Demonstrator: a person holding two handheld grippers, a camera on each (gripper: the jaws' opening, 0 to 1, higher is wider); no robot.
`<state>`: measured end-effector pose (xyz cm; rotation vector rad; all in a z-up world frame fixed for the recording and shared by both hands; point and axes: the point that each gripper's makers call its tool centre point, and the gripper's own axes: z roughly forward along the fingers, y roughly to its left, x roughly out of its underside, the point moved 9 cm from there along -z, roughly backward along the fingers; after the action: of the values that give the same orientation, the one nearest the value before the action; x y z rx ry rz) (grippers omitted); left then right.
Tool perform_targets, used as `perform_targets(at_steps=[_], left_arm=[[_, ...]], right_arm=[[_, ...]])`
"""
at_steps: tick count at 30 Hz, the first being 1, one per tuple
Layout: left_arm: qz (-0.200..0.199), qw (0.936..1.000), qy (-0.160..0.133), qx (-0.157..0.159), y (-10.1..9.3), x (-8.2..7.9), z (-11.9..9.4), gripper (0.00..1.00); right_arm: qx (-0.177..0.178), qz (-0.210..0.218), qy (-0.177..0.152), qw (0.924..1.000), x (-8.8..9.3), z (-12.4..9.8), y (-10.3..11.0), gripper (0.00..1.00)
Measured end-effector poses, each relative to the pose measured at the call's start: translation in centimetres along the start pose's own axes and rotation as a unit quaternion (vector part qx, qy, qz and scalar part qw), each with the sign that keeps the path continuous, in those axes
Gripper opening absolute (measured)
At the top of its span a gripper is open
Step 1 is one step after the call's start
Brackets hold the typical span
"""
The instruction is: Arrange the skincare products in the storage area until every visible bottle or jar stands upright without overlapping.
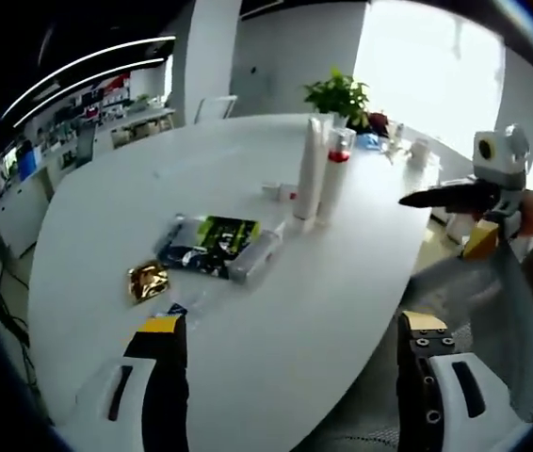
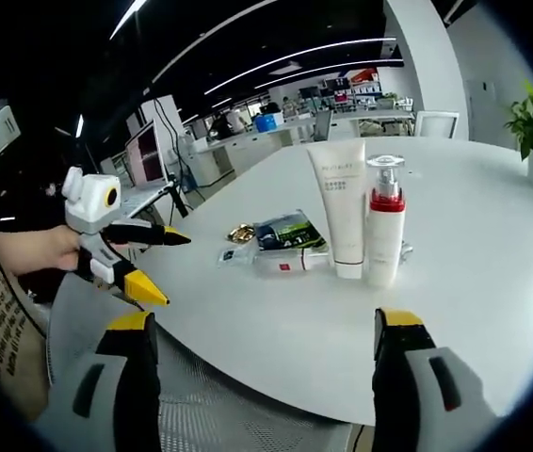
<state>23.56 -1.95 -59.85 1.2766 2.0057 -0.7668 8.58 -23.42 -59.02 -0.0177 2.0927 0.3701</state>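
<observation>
Skincare products: a white tube [image 2: 338, 207] and a pump bottle with a red collar [image 2: 384, 224] are seen standing upright, just beside each other, near the middle of the white table [image 2: 492, 282]; in the left gripper view the same tube [image 1: 310, 169] and pump bottle [image 1: 334, 174] are seen at about 1 o'clock.
Lying items: a clear tube [image 2: 281, 261] is laid flat at 9 o'clock of the standing pair; a dark packet with green print [image 2: 285, 232] is laid just behind it, touching or nearly so.
Gold item: a small shiny gold piece [image 1: 147, 281] is seen at 9 o'clock of the dark packet [image 1: 208, 245], apart from it.
Left tongs [image 1: 290, 353]: held wide apart, nothing between them, above the near table edge; also seen from the right gripper view [image 2: 158, 268], spread and released, held by a hand [image 2: 31, 250] at 9 o'clock.
Right tongs [image 2: 266, 348]: held apart, grasping nothing, off the table edge; in the left gripper view they [image 1: 464, 221] are seen at 3 o'clock.
Background: a potted plant [image 1: 340, 94] is set at the far end of the table; office desks are seen beyond.
</observation>
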Motion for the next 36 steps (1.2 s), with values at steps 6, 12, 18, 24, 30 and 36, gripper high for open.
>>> perform_targets(at_steps=[6,12,18,24,30,36], left_arm=[[0.023,0.9995,0.022,0.008,1.2,-1.0,1.8,0.87],[0.060,0.9968,0.050,0.018,2.2,-2.2,3.7,0.84],[0.085,0.9934,0.071,0.032,3.0,-3.7,6.0,0.80],[0.126,0.9855,0.104,0.045,3.7,-4.8,8.4,0.72],[0.171,0.9733,0.142,0.057,3.8,-5.3,10.4,0.61],[0.212,0.9584,0.178,0.071,3.6,-5.4,12.1,0.56]], right_arm=[[0.003,0.003,0.001,1.0000,0.1,0.0,-0.1,0.95],[0.005,0.003,0.005,1.0000,0.1,0.1,-0.1,0.95],[0.007,0.004,0.009,0.9999,0.2,0.1,0.0,0.95],[0.013,0.006,0.011,0.9998,0.2,0.1,-0.1,0.94],[0.013,0.010,0.013,0.9998,0.3,0.1,-0.1,0.94],[0.015,0.013,0.015,0.9997,0.4,0.1,-0.2,0.94]])
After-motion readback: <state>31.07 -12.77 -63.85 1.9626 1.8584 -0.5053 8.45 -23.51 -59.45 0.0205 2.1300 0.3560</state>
